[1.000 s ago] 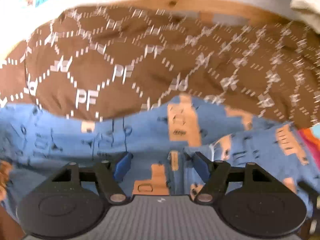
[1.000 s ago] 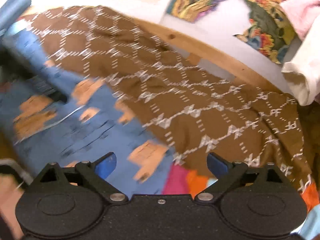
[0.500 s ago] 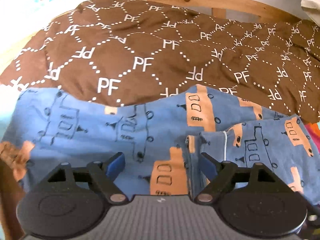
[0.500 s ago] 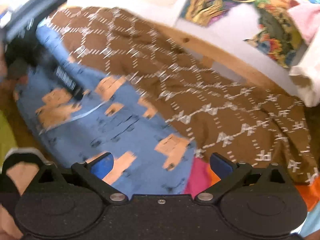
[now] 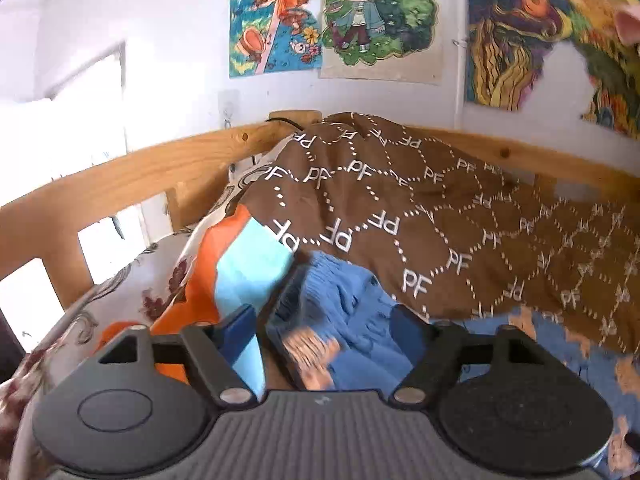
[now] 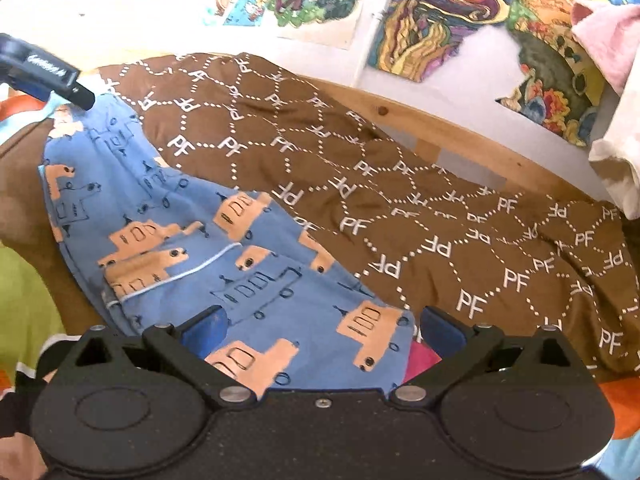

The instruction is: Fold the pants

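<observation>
Two tools, both spread wide and gripping nothing. My left tool (image 5: 322, 334) sits at the pants' (image 6: 208, 240) gathered waistband on the far left, my right tool (image 6: 322, 330) over the near hem, so I can pinch both ends. The pants lie on the bed against the brown blanket (image 6: 420, 200).

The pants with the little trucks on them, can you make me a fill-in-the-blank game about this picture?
1. The pants are mostly ___ with orange trucks.
2. The brown blanket has the letters ___ printed all over it.
3. The rail behind the bed is made of ___.
4. The fingers of the right hand-held gripper stand ___, with pants fabric between them.

Missing words: blue; PF; wood; open
</observation>
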### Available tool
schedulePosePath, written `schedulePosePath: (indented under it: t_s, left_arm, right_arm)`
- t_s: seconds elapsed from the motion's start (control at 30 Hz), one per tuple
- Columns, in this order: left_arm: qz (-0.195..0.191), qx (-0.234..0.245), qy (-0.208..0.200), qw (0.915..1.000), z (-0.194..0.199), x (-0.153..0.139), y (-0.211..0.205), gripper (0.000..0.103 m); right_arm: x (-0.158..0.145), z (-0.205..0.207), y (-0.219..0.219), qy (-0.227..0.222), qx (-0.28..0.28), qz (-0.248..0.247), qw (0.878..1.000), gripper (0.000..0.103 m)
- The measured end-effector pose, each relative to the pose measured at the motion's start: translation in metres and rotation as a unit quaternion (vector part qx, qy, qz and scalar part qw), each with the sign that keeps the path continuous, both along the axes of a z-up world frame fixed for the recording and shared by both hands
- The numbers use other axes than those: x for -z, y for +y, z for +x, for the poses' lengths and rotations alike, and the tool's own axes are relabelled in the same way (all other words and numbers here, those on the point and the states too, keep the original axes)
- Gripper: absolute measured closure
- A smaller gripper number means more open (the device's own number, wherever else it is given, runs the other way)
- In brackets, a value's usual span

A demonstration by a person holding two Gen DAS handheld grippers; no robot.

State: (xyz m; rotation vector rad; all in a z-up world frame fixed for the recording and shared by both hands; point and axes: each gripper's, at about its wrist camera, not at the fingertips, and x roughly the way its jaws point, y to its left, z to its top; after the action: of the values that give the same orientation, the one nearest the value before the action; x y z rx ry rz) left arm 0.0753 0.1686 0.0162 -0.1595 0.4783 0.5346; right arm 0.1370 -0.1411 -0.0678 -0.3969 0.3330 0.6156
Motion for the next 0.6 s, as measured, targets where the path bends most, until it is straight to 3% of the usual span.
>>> schedulePosePath:
  t_s: [0.1,0.2,0.33,0.47,0.53,0.57,0.6]
  left_arm:
    - [-0.028,0.023,0.021,0.9991,0.014,0.004,0.023,0.038]
    - [-0.055,0.025,0.037,0.9975,0.021,0.01,0.039,0.039]
    - [-0.107,0.024,0.024,0.9936,0.017,0.018,0.058,0.039]
    - [-0.104,0.03,0.035,0.9935,0.019,0.019,0.056,0.041]
    - [-0.1,0.022,0.056,0.9932,0.023,0.016,0.052,0.064]
    - [-0.096,0.014,0.069,0.9929,0.026,0.014,0.048,0.067]
    - [-0.09,0.007,0.075,0.993,0.027,0.011,0.043,0.078]
  right_arm:
    - [-0.001,-0.003,0.002,-0.004,-0.014,0.006,1.0,0.001]
    - [0.001,-0.004,0.003,-0.003,-0.017,0.004,1.0,0.001]
    - [0.006,-0.001,0.006,0.01,-0.017,0.0,1.0,0.001]
    - [0.012,0.003,0.013,0.021,-0.014,-0.014,1.0,0.001]
    - [0.014,0.004,0.015,0.024,-0.013,-0.021,0.999,0.001]
    - [0.013,0.003,0.015,0.023,-0.013,-0.021,0.999,0.001]
    - [0.012,0.002,0.015,0.021,-0.014,-0.019,0.999,0.001]
